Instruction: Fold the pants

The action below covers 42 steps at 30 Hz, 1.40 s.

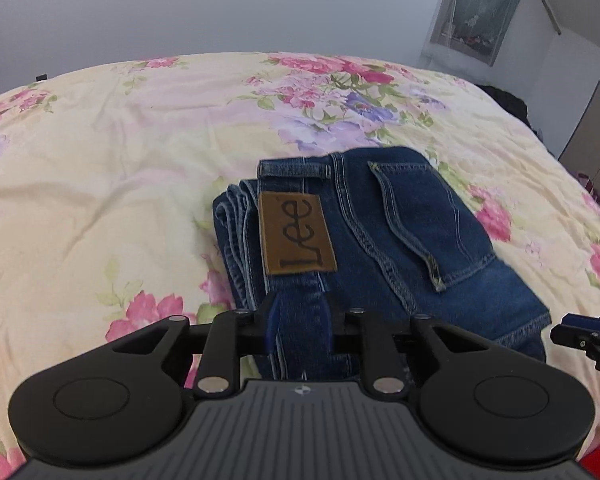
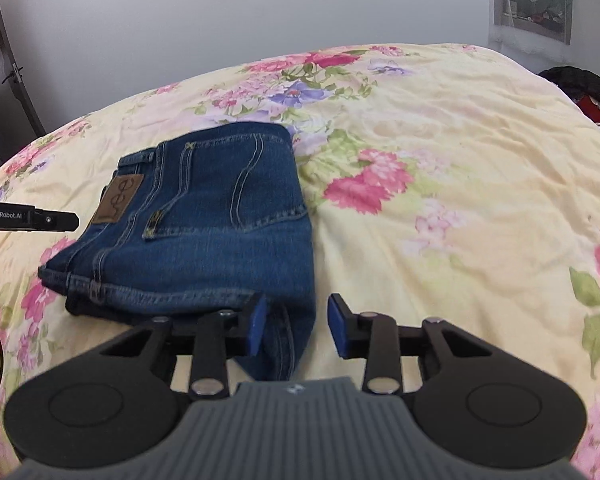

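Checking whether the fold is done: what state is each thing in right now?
jeans: folded into a compact stack, leather patch up, lying on the bed.
bedspread: spread out, lightly wrinkled.
left gripper: jaws apart, denim between them.
right gripper: open, jeans' corner between the jaws, right pad clear.

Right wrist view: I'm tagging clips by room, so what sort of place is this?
Most likely a bedroom: folded jeans lie on a floral bedspread, with a door at the left wall.
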Available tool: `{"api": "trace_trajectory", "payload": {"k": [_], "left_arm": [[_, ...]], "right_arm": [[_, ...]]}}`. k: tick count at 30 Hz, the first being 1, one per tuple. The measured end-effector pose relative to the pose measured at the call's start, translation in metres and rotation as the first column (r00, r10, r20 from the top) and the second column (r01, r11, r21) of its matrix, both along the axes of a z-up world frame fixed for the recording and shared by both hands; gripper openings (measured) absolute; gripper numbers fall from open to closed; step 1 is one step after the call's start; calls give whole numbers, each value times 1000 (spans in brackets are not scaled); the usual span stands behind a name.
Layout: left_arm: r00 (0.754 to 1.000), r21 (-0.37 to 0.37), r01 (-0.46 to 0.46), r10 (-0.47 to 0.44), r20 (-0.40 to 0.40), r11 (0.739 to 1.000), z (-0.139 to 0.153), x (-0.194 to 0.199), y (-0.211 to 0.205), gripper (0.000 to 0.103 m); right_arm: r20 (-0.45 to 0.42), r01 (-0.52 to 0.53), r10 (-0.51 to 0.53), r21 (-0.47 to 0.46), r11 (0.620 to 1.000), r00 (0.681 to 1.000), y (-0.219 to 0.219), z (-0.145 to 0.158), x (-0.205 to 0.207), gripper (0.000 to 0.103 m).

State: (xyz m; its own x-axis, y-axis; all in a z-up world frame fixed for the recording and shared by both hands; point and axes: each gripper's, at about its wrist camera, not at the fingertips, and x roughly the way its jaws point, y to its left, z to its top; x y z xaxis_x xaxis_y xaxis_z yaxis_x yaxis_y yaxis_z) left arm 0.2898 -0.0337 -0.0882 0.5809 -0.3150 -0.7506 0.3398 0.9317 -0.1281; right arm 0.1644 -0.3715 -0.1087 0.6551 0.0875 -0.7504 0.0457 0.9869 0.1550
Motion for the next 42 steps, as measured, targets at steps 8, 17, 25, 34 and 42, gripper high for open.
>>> {"api": "trace_trajectory", "payload": {"k": [8,17,25,34,42], "left_arm": [[996,-24,-47,45,-82,999,-25,-5,13,22],[996,28,-39,41,-83,999,-29,-5,5,20],[994,19,-38,40,-105,999,-38,-2,9,20],[994,17,-45,46,-96,999,-35,-7,11,22],[991,-15,-74,72,-115,997,-35,-8,20,28]], "right_arm": [[-28,6,-9,-82,997,1000,24,-31,9,19],[2,-35,36,-145,989,999,8,-11,-16,0],[-154,15,-16,-7,1000,988,-15,-37,-2,0],[-208,44,-43,3,999,977,-31,-27,-17,0],[18,-4,2,78,997,1000,-6,14,-4,1]]}}
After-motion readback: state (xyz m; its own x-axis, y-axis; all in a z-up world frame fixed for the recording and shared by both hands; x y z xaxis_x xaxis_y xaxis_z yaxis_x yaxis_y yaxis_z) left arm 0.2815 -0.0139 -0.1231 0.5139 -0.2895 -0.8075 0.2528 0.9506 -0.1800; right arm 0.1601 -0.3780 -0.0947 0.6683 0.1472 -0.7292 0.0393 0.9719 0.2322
